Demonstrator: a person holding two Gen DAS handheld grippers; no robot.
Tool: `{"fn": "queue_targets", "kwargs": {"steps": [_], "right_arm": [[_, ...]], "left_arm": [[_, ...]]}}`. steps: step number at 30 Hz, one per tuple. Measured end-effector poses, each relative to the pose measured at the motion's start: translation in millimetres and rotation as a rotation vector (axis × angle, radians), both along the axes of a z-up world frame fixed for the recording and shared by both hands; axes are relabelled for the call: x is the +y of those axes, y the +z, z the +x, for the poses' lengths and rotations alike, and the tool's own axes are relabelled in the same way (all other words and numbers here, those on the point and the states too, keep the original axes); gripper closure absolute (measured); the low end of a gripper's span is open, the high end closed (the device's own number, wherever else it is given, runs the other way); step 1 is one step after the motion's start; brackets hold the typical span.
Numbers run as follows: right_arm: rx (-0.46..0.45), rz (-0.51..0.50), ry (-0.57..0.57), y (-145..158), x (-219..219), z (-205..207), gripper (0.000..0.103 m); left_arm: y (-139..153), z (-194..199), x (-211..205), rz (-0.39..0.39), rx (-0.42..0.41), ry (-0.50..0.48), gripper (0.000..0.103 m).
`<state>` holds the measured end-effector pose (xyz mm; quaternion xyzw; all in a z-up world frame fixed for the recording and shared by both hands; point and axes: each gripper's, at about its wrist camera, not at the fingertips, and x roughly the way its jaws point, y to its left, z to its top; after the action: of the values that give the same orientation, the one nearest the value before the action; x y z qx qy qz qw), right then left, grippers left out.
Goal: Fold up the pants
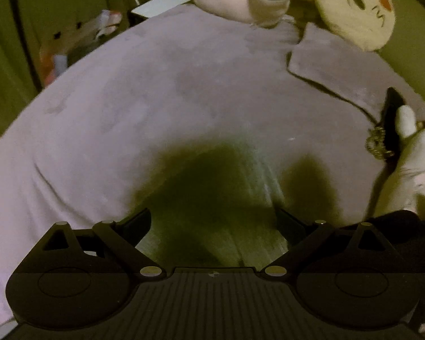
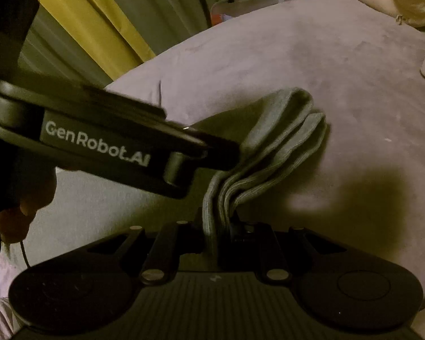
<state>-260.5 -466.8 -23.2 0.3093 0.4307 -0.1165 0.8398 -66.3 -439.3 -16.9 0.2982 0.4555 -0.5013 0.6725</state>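
Right tool (image 2: 222, 226) pinches the stacked pants (image 2: 271, 147) low centre, left tool (image 1: 212, 221) gapes empty; thick layers may slip free.

left hand-held gripper (image 1: 213, 221) jaws apart over blurred pants (image 1: 212, 198), purple blanket (image 1: 155, 90)

Lavender bedspread (image 1: 155, 90) covering the bed. Round yellow face cushion (image 1: 356, 8) lying at the far right corner, pink plush toy (image 1: 226, 0) sitting just beside it. Yellow curtain (image 2: 90, 19) hanging beyond the bed's edge.
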Motion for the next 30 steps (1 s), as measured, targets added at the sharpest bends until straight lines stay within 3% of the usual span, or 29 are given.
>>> {"fn": "queue_targets", "kwargs": {"steps": [3, 7, 14, 17, 24, 30], "right_arm": [[-0.001, 0.002, 0.001, -1.2, -1.4, 0.3, 0.088], [-0.001, 0.004, 0.003, -1.5, -0.2, 4.2, 0.088], [-0.041, -0.007, 0.035, 18.0, 10.0, 15.0, 0.088], [-0.061, -0.020, 0.072, 31.6, 23.2, 26.2, 0.088], [-0.067, -0.082, 0.261, 63.1, 82.3, 80.6, 0.089], [-0.040, -0.123, 0.476, 66.9, 157.5, 141.0, 0.089]], "left_arm": [[-5.5, 1.6, -4.5, 0.028, -0.006, 0.005, 0.004], [1.5, 21.6, 17.8, -0.023, -0.008, 0.060, 0.004], [-21.9, 78.2, 105.9, -0.089, 0.136, 0.326, 0.004], [-39.2, 87.5, 133.9, -0.093, 0.189, 0.382, 0.004], [-46.7, 113.5, 248.3, -0.246, 0.303, 0.590, 0.004], [-49.2, 124.3, 359.1, -0.300, 0.290, 0.790, 0.004]]}}
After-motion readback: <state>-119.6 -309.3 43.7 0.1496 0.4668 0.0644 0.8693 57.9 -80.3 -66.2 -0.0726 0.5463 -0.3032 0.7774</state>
